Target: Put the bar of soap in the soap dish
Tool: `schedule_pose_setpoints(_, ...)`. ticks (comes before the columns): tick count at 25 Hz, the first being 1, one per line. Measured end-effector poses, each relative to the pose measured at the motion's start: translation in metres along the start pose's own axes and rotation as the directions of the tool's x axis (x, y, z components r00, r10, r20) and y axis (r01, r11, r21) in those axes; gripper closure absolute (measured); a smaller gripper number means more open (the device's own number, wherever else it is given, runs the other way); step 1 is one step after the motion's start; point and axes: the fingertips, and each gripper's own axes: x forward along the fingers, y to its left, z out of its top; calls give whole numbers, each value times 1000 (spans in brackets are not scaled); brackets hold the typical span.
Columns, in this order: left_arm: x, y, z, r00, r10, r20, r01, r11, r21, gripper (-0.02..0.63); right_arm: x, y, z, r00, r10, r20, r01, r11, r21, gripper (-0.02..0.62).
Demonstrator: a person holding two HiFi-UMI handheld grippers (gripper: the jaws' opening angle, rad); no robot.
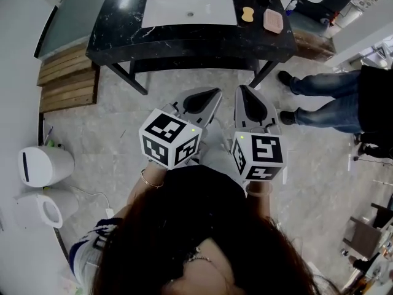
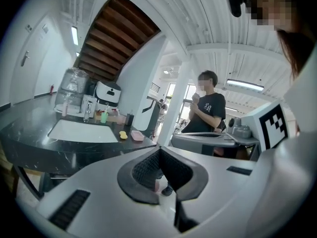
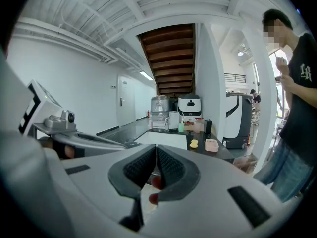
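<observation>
Left claw (image 1: 212, 97): my jaws are pressed together, with nothing between them.
Right claw (image 1: 242, 94): the same, jaws together and holding nothing; it sits just beside the left one.
Soap (image 1: 247, 14): a yellow bar lying on the black counter (image 1: 116, 35) at 1 o'clock from me, just right of the white sink (image 1: 189, 8) and well ahead of both claws.
Dish (image 1: 273, 21): pink, on the counter just beside the soap at its 4 o'clock, and apart from it.
Writing: there are white letters on the bystander's (image 3: 297, 108) black shirt, perhaps "LR", but too small for me to be sure. My cubes (image 1: 169, 137) carry only black-and-white square markers.
Around: the bystander stands at 3 o'clock in jeans and dark shoes. A white bin (image 1: 43, 165) is at 9 o'clock, and wooden slats (image 1: 64, 78) lie at 10 o'clock. A clear jug (image 2: 72, 90) and a green cup (image 2: 104, 117) stand at the back of the counter.
In the way: the counter's front edge lies between my claws and the soap.
</observation>
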Motion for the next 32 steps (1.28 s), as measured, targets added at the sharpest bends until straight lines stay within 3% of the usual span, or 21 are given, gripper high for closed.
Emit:
schedule_pose_setpoints(12,117,66,68,997,81,-15,-81,997,5,614,110,-99,43,998,68,9,-68,998,12,584)
schedule_pose_setpoints(22,160,100,90,992,123,-28,-124,992,-2,614,166,-127,49,989,145,-19,-144,989,15,583)
schedule_pose_setpoints(32,200,151,106,997,63,-42,-64,998,-21,614,227,-152,46,993,84,-83,-82,996,26,549)
